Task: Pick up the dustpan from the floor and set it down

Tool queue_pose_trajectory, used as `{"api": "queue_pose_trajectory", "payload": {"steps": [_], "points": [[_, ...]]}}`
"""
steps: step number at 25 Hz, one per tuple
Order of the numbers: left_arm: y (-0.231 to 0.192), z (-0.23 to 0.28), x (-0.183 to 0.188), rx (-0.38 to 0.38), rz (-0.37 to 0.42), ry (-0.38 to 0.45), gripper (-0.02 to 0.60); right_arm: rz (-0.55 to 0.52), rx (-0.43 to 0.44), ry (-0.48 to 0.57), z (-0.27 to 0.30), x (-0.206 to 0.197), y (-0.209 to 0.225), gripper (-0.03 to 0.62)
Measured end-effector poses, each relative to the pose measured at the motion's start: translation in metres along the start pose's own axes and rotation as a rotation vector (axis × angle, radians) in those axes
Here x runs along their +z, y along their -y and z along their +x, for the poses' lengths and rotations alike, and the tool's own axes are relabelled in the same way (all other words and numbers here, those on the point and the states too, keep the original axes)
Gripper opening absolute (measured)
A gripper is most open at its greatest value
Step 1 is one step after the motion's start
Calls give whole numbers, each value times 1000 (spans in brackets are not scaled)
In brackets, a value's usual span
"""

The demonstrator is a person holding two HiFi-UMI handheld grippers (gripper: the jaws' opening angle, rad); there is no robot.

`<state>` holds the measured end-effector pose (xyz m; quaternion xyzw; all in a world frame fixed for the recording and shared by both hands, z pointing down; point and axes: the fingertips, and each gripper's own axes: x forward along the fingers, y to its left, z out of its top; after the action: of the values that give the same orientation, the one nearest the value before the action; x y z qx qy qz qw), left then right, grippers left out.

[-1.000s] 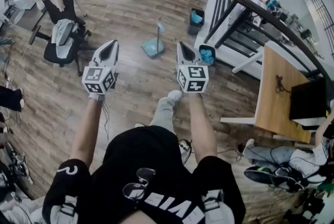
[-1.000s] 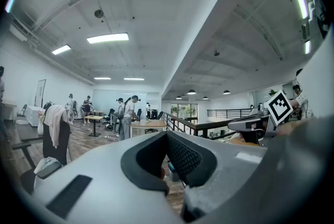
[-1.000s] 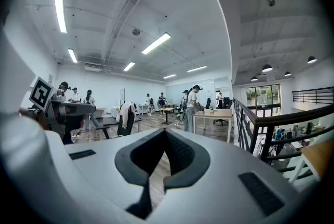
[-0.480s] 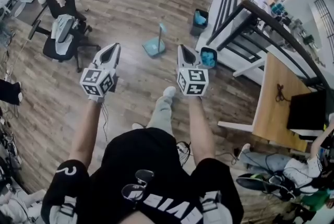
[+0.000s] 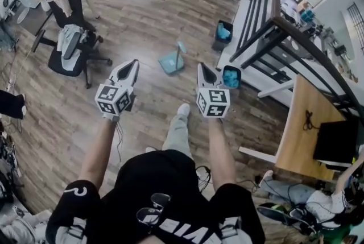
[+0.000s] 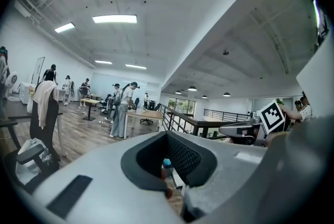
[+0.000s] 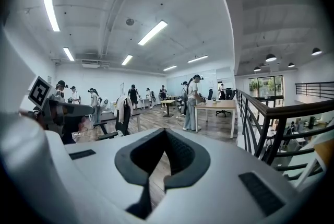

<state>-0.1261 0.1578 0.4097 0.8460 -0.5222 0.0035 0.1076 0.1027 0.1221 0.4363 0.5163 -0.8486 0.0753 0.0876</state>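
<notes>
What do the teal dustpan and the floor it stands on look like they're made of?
Dustpan: probably plastic, by its even teal colour and thin moulded shape.
Floor: wood-look planks, grained brown, slightly glossy; real wood or laminate is unclear.

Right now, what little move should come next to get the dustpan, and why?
Probably step closer and lower the right tool toward the upright handle of the dustpan, opening it on the way. The dustpan stands on the floor ahead, untouched, and the left tool and right tool are both shut and empty.
</notes>
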Motion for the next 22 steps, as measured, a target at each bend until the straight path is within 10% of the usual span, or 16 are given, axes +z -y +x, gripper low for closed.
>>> {"api": "queue_pose_trajectory", "payload": {"steps": [22], "points": [[-79, 231, 15, 92, -30, -59, -2, -34, 141, -101, 220, 18, 123, -6]]}}
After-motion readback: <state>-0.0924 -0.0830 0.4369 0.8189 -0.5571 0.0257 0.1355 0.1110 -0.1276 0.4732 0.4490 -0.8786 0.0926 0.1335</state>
